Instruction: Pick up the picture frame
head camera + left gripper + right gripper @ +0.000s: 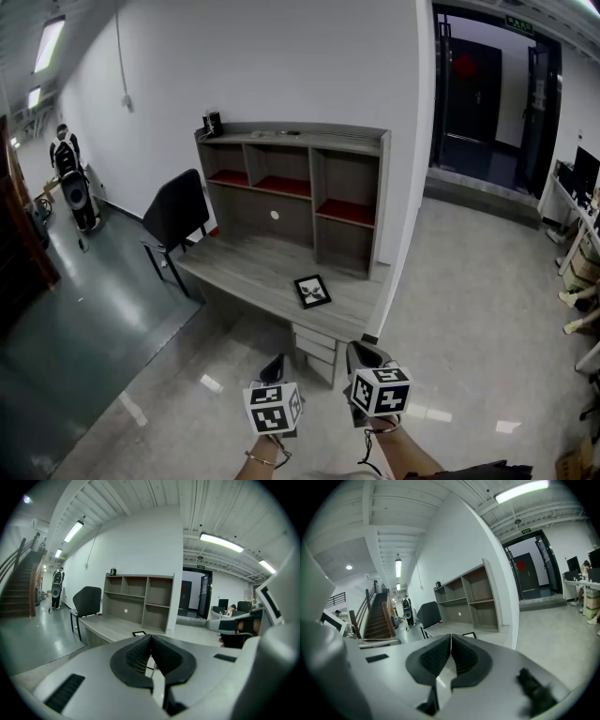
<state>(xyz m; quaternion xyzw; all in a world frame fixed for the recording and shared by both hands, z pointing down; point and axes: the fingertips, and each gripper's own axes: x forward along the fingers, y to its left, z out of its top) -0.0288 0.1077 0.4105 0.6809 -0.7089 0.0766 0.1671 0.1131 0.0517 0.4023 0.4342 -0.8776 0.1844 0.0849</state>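
A glossy pale floor [469, 309] fills most of the head view, and a white wall [281, 66] rises behind the furniture. A dark doorway [473, 94] opens at the far right.

Against the wall stands a grey wooden worktop [248, 267] that carries an open shelf unit [291, 192] along its far edge. Some of the shelf boards are red. A small dark object [213, 123], too small to make out, sits on the left end of the unit's top. A set of drawers [314, 345] hangs under the near right end of the worktop. A black chair [176, 211] stands at the left end of the worktop, and a person [66, 150] stands far off at the left.

The left gripper [273, 370] and the right gripper [361, 356] are held side by side low in the head view, over the floor on the near side of the worktop, well apart from anything on it. In each gripper's own view the ribbed black pads meet at the tips, so both sets of jaws are closed with nothing between them.

The picture frame [312, 291], black-edged with a pale mount, is on the near right part of the worktop, in front of the shelf unit and apart from both grippers.
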